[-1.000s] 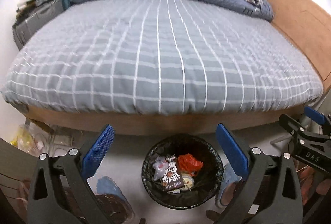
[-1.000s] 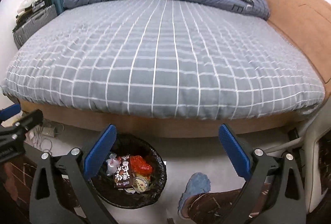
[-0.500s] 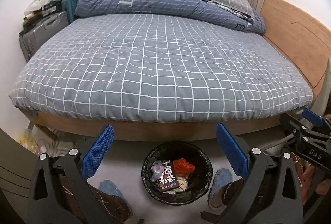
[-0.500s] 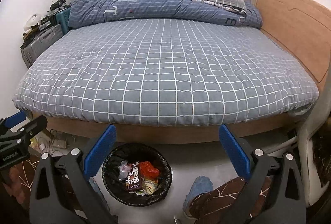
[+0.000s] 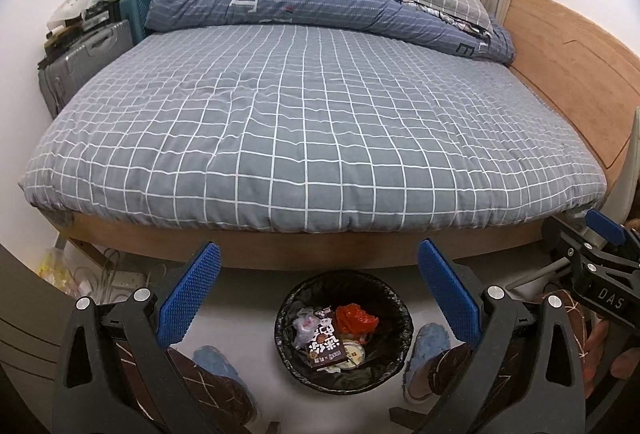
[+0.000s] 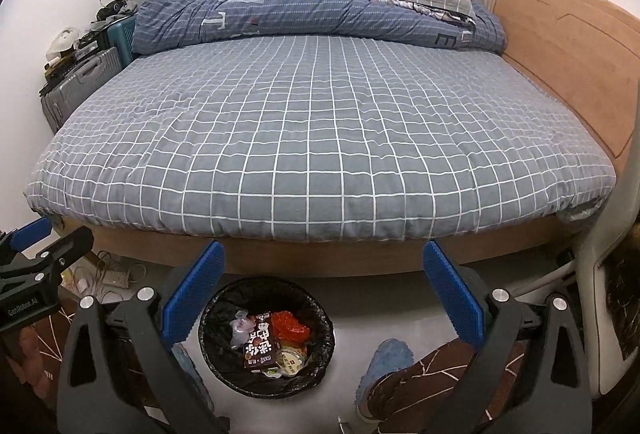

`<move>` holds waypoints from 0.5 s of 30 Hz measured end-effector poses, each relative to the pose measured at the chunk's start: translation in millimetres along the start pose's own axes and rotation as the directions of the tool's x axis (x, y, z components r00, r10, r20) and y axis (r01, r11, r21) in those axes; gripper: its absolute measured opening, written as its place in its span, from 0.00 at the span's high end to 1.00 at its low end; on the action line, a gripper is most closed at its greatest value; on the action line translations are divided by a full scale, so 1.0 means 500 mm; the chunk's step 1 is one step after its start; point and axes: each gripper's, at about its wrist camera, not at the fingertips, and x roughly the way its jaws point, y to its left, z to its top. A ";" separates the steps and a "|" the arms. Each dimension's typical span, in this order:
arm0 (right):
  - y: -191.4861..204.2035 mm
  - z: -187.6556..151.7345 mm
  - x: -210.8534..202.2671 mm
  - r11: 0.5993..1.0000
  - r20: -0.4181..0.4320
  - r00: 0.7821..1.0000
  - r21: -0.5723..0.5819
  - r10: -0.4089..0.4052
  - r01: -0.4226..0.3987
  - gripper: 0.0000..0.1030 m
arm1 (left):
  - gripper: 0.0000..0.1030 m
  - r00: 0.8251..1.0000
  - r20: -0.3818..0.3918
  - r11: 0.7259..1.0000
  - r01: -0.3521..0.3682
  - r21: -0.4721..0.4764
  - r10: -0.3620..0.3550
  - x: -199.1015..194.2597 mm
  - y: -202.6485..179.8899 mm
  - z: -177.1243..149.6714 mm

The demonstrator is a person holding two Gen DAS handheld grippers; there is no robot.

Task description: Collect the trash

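Observation:
A round black-lined trash bin [image 5: 292, 354] stands on the floor at the foot of the bed; it also shows in the right wrist view [image 6: 224, 374]. Inside lie a red wrapper [image 5: 355, 318], a dark snack packet [image 5: 326, 348], a clear plastic bag [image 5: 304, 324] and a round lid. My left gripper [image 5: 316, 294] is open and empty, high above the bin. My right gripper [image 6: 322, 292] is open and empty, above and right of the bin. Each gripper shows at the edge of the other's view.
A bed with a grey checked cover [image 5: 300, 129] fills the middle, with a blue duvet [image 5: 304, 5] and a pillow at the back. Suitcases [image 5: 80, 61] stand at the left wall. Cables and a power strip [image 5: 116, 280] lie under the bed. My slippered feet [image 5: 424, 358] flank the bin.
Both grippers have risen and pulled back from the bed; the bin looks smaller and more of the room and window shows. Both stay open and empty.

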 end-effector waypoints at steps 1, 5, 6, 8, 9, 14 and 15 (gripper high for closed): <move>0.000 0.000 0.002 1.000 -0.001 1.000 0.000 0.001 -0.001 0.07 | 0.06 1.000 -0.001 1.000 -0.002 0.000 0.002 0.000 0.001 0.000; 0.005 -0.001 0.006 1.000 -0.002 1.000 -0.005 0.005 -0.005 0.07 | 0.06 1.000 0.000 1.000 -0.012 0.004 0.012 0.000 0.001 0.001; 0.007 -0.001 0.005 1.000 -0.002 1.000 -0.008 0.003 -0.003 0.07 | 0.06 1.000 0.000 1.000 -0.016 0.005 0.016 0.000 0.002 0.002; 0.010 -0.001 0.004 1.000 -0.001 1.000 -0.013 0.002 -0.002 0.07 | 0.06 1.000 0.001 1.000 -0.016 0.002 0.016 -0.002 0.004 0.004; 0.011 0.000 0.003 1.000 0.001 1.000 -0.013 0.002 -0.002 0.07 | 0.06 1.000 0.003 1.000 -0.016 0.002 0.016 -0.003 0.004 0.005; 0.015 0.002 -0.001 1.000 0.005 1.000 -0.016 0.008 -0.008 0.07 | 0.06 1.000 0.011 1.000 -0.023 0.008 0.023 -0.011 0.003 0.008; 0.016 0.002 -0.002 1.000 0.006 1.000 -0.017 0.008 -0.008 0.07 | 0.06 1.000 0.012 1.000 -0.025 0.009 0.025 -0.013 0.003 0.008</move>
